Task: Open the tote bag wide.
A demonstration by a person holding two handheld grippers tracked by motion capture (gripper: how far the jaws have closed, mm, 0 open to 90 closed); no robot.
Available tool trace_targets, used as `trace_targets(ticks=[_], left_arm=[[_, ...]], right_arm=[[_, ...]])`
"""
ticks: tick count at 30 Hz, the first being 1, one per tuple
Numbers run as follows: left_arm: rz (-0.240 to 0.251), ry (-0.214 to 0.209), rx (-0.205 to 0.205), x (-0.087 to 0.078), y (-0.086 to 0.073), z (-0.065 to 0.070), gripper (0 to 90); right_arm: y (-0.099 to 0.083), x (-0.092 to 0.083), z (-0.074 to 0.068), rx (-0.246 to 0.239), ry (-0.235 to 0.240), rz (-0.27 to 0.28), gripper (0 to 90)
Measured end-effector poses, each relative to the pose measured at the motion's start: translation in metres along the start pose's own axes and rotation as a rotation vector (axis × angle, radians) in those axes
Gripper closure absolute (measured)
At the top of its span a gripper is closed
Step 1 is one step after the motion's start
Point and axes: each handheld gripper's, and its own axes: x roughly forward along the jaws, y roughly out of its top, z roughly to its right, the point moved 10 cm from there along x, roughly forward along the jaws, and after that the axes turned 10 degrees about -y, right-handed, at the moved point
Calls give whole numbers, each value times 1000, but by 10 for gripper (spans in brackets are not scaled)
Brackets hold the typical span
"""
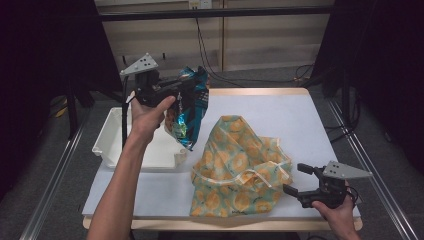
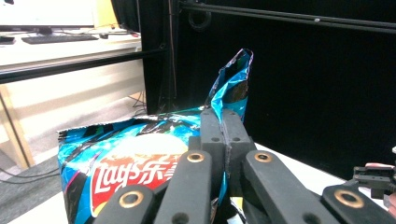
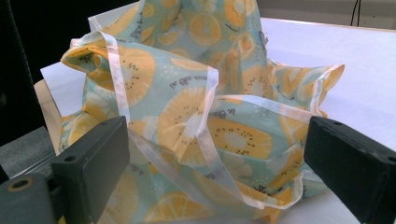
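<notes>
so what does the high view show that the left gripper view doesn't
High view alone: the white tray at the table's left, the fruit-print cloth bag lying crumpled on the table, and the right gripper open beside that bag.

Left gripper view alone: the red logo on the chip bag up close, and the jaws pinched tight on its crimped top edge; a desk with a keyboard in the background.

Both: the left gripper shut on the blue chip bag, held off the table.
</notes>
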Motion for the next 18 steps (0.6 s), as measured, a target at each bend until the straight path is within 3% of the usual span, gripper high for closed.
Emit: trace_targets(ticks=[9,18], left_arm=[[-4,45,-9,-17,-3,-15,900],[-11,108,-32,-36,-11,-37,900]], right_arm=[[-1,1,1,-1,4,-4,64],[0,5,1,3,7,-6,64]])
